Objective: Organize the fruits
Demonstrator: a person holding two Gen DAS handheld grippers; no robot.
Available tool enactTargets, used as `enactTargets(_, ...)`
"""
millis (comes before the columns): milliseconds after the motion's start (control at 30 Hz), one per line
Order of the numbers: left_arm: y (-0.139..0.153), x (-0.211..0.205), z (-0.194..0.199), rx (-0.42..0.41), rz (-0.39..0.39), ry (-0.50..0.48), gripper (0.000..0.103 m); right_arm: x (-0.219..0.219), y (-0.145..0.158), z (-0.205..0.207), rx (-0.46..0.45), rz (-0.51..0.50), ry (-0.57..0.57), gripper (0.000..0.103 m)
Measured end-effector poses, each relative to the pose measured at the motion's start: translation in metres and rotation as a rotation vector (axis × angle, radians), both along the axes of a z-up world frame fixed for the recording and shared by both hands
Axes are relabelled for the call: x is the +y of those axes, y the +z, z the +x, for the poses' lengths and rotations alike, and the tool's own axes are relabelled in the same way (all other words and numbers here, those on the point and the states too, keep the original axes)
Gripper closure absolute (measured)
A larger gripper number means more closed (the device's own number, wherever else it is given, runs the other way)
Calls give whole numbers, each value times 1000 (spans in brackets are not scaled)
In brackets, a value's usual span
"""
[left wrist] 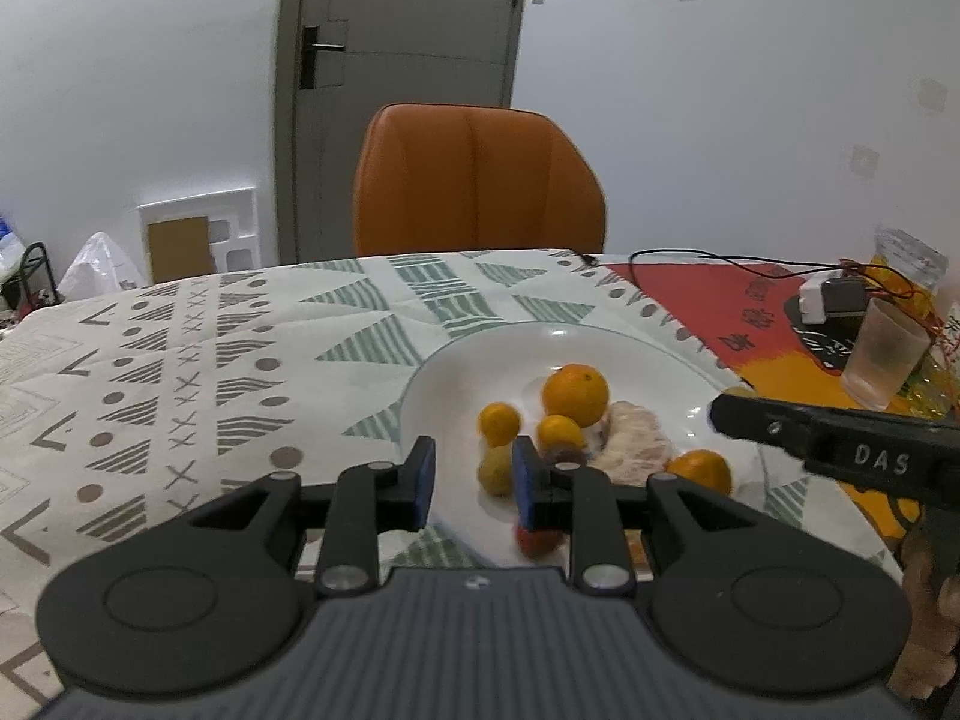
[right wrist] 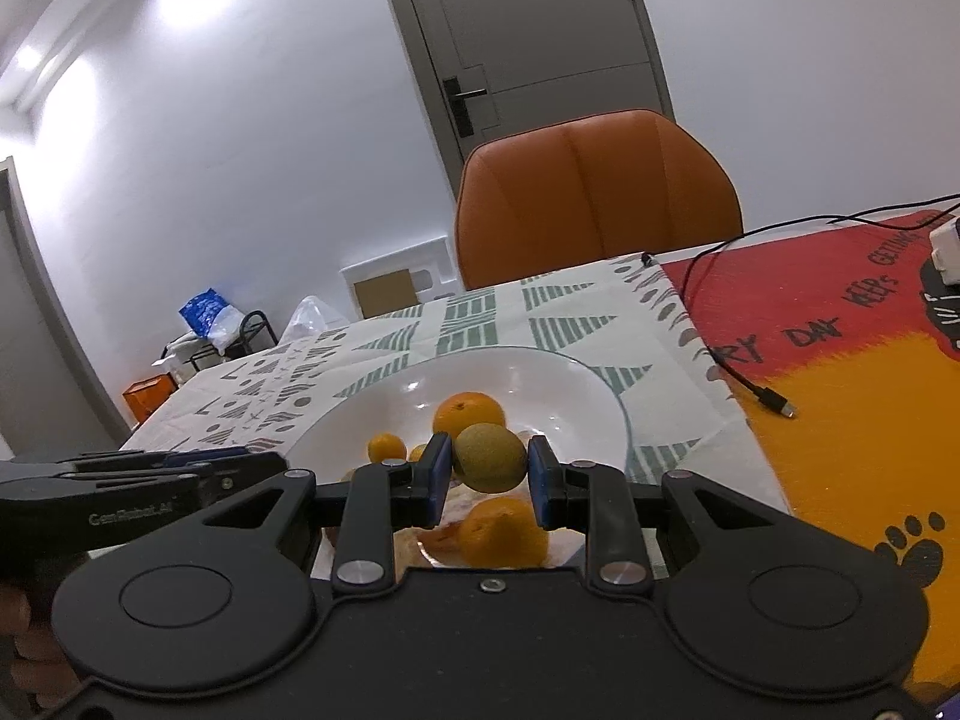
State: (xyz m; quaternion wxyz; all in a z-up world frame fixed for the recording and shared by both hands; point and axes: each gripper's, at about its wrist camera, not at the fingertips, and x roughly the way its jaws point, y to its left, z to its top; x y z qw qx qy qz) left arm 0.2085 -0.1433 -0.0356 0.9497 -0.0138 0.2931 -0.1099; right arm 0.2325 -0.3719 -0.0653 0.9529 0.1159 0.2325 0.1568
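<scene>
A white plate on the patterned tablecloth holds a large orange, small oranges, a green fruit, a pale netted item and a red fruit. My left gripper is open and empty over the plate's near rim. My right gripper is shut on a green fruit held above the plate, over an orange. The right gripper's body reaches in from the right in the left wrist view.
An orange chair stands behind the table. A red-and-yellow mat lies on the right with a black cable, a white box and a plastic cup. A door and clutter are behind.
</scene>
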Motion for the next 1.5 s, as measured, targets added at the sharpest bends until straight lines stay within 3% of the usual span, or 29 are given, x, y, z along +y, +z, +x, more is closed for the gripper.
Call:
enactTargets(133, -1, 9, 0, 10, 5, 35, 72, -4, 0, 4, 0, -1, -26, 77)
enactTargets(233, 1, 14, -2, 3, 12, 52, 62, -6, -1, 6, 3, -5, -67, 69)
enactTargets(400, 4, 19, -7, -20, 20, 79, 40, 0, -1, 2, 6, -11, -34, 57)
enactTargets(667, 6, 32, -16, -31, 16, 124, 22, 11, 1, -6, 8, -13, -10, 50)
enactTargets(833, 6, 40, -24, -34, 25, 149, 16, 20, 3, -12, 9, -15, 9, 44)
enactTargets(1500, 18, 68, -73, -19, 14, 223, 8, 46, 19, -56, -44, -36, 74, 0)
